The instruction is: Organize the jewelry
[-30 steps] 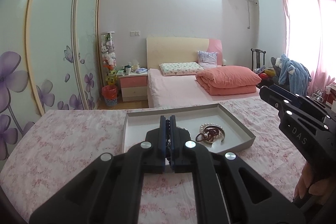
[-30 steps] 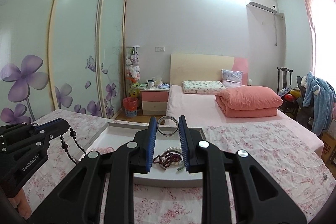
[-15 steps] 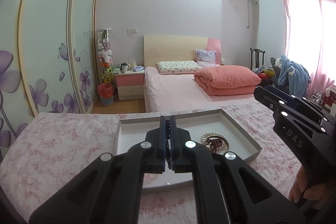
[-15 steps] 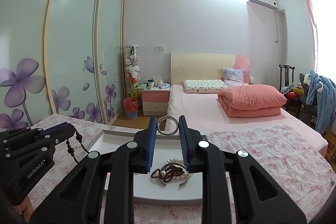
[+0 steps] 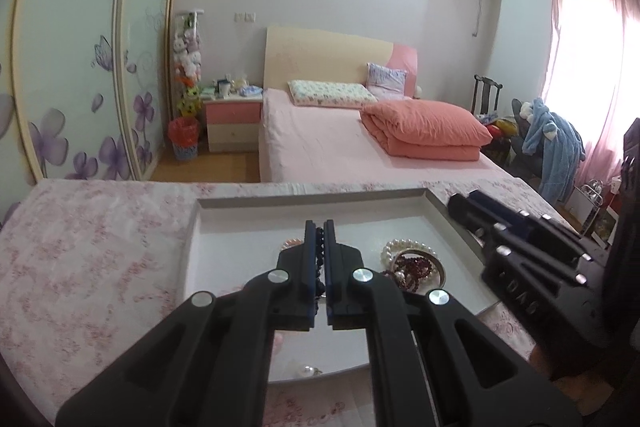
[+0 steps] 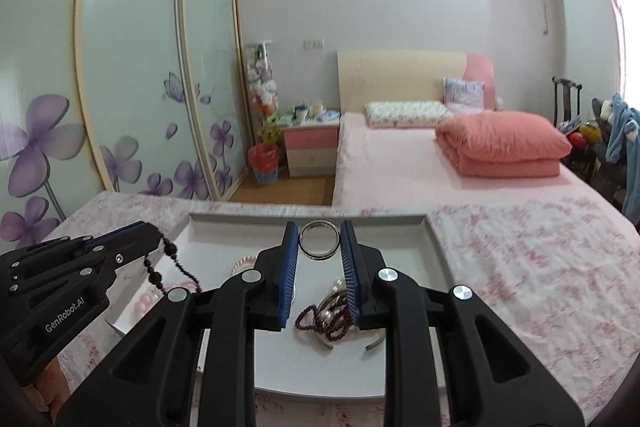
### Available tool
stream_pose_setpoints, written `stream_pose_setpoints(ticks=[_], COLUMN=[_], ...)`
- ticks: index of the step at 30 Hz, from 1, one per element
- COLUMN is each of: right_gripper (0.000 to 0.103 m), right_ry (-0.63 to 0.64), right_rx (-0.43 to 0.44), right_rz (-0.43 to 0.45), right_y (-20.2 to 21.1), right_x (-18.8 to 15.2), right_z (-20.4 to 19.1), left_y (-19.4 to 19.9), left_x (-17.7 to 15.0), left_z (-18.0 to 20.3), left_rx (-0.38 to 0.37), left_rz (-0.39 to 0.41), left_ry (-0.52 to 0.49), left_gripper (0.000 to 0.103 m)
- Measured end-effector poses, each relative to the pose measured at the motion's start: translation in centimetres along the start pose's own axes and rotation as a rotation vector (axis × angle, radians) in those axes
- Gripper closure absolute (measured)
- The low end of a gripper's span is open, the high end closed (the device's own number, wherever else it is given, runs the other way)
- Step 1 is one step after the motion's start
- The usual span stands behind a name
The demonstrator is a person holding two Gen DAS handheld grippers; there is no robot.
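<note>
Two grippers: both hover over the grey tray (image 6: 434,247) on the floral cloth (image 6: 540,267).
Left gripper (image 5: 319,239): jaws nearly closed, pinching a dark bead strand (image 6: 170,261) that dangles down over the tray's left part.
Right gripper (image 6: 319,247): narrow gap, pads clamping a silver bangle (image 6: 319,245) upright between the tips, above the tray's far half.
Tray contents: a pearl bracelet (image 5: 404,247) and a dark red bead bracelet (image 6: 324,319) heaped together below the right gripper; pink beads (image 6: 244,261) lie to the left.
</note>
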State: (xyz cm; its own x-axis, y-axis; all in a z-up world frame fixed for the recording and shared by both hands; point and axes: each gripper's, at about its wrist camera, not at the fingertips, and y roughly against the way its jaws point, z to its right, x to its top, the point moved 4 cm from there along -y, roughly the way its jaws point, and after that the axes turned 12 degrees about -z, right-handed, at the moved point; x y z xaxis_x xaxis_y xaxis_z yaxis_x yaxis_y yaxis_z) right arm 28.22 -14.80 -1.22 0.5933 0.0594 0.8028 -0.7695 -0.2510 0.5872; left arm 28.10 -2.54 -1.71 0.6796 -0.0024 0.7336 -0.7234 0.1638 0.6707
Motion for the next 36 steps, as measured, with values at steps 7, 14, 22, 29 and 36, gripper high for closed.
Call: stream_pose_setpoints(ticks=[7, 14, 22, 29, 36], right_gripper=[0.080, 0.049, 0.047, 0.037, 0.013], right_ry=[-0.017, -0.082, -0.138, -0.135, -0.063], right_rx=[0.039, 0.026, 0.027, 0.031, 0.005], right_rz=[-0.073, -0.029, 0.011, 0.040, 0.100], right_y=[-1.8, 0.6, 4.7, 9.0, 13.4], right_x=[-0.6, -0.2, -0.8, -2.3, -4.0], right_z=[0.0, 2.0, 3.5, 2.8, 0.3], left_y=[-1.7, 0.5, 5.6, 10.1, 13.7], left_x=[0.0, 0.3, -1.0, -3.8, -6.8], left_z=[0.3, -1.9, -4.0, -5.1, -4.6], left_rx=[-0.024, 0.006, 0.048, 0.075, 0.115], left_rz=[-0.035, 0.003, 0.059, 0.090, 0.135], left_ry=[0.008, 0.061, 0.109, 0.140, 0.103], left_gripper=[0.096, 0.080, 0.063, 0.050, 0.024])
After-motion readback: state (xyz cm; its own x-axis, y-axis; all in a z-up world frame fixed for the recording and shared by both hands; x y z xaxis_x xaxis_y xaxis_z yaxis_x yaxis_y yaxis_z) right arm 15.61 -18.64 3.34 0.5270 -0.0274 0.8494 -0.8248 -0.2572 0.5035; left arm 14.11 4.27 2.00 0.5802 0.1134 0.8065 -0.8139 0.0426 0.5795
